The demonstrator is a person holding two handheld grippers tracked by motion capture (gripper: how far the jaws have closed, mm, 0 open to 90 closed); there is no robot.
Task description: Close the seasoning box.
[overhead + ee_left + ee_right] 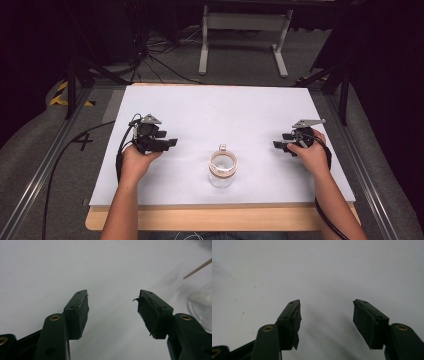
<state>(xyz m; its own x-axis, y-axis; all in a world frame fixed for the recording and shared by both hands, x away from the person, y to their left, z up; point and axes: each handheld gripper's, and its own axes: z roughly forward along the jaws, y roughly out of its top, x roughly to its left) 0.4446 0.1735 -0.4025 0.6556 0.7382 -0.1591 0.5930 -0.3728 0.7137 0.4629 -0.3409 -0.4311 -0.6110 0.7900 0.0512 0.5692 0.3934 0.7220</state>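
A clear glass jar (222, 170) with a wooden-rimmed lid stands on the white table top (215, 115) near its front middle. A person's left hand holds my left gripper (172, 142) to the left of the jar, pointing right, jaws open and empty. In the left gripper view the open gripper (112, 307) hovers over bare white surface, with the glass jar (201, 310) at the right edge. A right hand holds my right gripper (276, 145) to the right of the jar, pointing left. In the right gripper view this gripper (326, 315) is open with nothing between its jaws.
The white sheet lies on a wooden board (220, 217) whose front edge shows below it. A thin wooden edge (197, 268) crosses the upper right of the left gripper view. Metal rails (42, 170) flank the table. A white stand (242, 30) and cables sit on the floor behind.
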